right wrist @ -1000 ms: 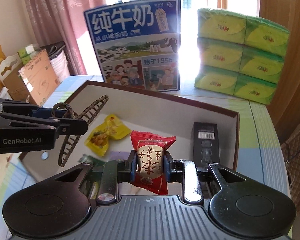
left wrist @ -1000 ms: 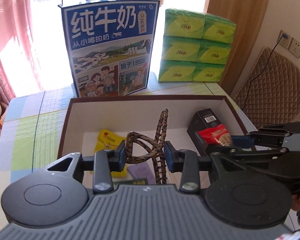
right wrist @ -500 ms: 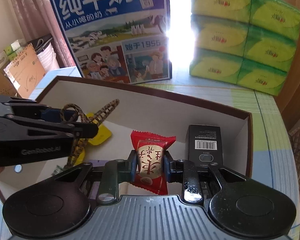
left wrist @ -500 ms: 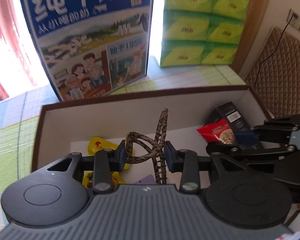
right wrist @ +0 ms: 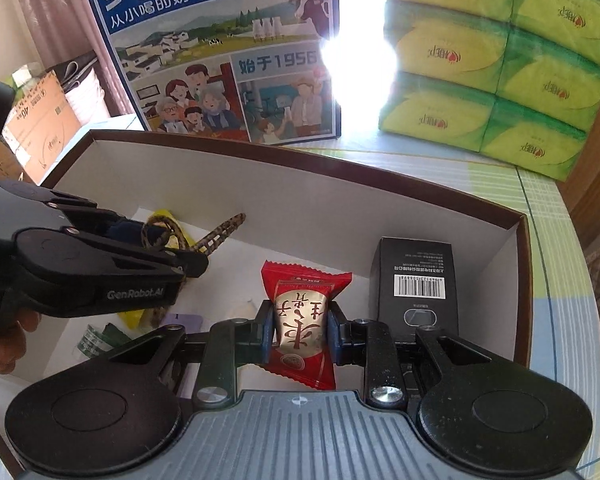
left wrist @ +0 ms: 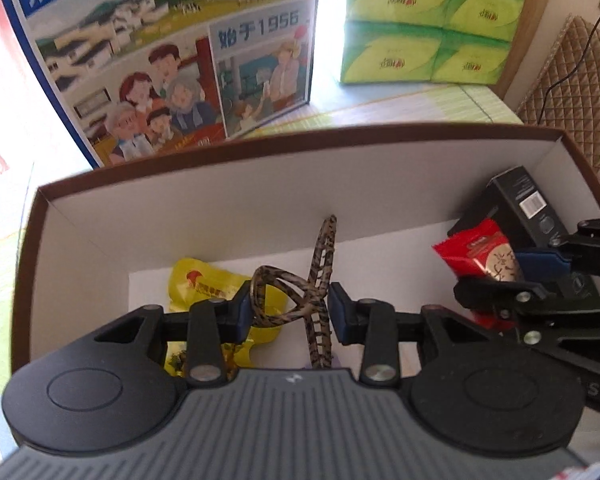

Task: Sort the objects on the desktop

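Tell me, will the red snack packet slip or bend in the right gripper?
The red snack packet looks glossy, so it may slip. Its foil ends probably crumple easily. The right gripper pinches its middle, so it seems light.

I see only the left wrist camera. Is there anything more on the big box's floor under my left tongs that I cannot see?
Observer: Yes, a small green and white packet lies there on the floor.
Operator: Does the black box stand or lie?
Observer: The black box lies flat, barcode up, right of the red snack.
Operator: Is the snack held well?
Observer: The right tongs pinch it across its middle, both pads touching.
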### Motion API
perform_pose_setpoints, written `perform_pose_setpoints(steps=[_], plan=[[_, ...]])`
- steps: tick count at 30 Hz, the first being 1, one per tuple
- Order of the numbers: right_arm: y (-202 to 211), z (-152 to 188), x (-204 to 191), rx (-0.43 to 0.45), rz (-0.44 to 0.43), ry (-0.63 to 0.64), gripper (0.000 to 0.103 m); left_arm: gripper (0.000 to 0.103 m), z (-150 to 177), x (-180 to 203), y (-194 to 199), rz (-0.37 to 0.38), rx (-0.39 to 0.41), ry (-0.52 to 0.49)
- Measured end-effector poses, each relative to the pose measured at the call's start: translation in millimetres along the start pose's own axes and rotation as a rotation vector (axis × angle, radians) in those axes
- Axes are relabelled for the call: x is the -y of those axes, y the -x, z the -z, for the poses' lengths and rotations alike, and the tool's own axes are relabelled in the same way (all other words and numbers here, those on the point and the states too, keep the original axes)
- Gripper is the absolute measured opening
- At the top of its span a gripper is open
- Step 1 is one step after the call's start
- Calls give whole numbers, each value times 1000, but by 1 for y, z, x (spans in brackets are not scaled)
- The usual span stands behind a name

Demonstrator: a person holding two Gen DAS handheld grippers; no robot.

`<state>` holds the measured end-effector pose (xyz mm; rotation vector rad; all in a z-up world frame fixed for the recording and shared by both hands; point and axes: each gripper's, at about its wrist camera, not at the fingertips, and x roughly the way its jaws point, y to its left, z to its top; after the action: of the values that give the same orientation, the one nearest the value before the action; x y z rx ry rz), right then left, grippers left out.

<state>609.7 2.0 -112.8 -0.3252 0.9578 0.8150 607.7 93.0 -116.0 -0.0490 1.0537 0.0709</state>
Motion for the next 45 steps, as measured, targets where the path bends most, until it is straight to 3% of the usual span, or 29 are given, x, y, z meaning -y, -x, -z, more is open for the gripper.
perform_pose_setpoints(steps=[7,15,18,20,22,23,26,34,37,45], plan=[[-2,0,-1,-3,4,12,24,49,2,-4,5,-5,16,33],[-2,-2,0,21,11,15,24,49,3,-6,20,-12,36,28],[3,-1,-1,86,17,22,24,50,4,-7,27,-27,46,27],[6,-1,-2,114,7,39,29,54,5,-9,31,-32,54,36],[10,-1,-4,126,7,49,67,59,7,-11,37,-41,60,52],[15,1,-4,139,-1,53,71,61,8,-11,41,-42,64,59],[27,6,-5,141,-35,63,73,66,16,-12,51,-36,72,78],[54,26,-1,99,-69,-5,97,78,37,-9,75,-66,66,109],[64,32,-2,90,-67,-19,100,83,44,-6,86,-75,57,117],[87,48,-10,75,-52,-35,101,84,64,3,118,-87,67,137]])
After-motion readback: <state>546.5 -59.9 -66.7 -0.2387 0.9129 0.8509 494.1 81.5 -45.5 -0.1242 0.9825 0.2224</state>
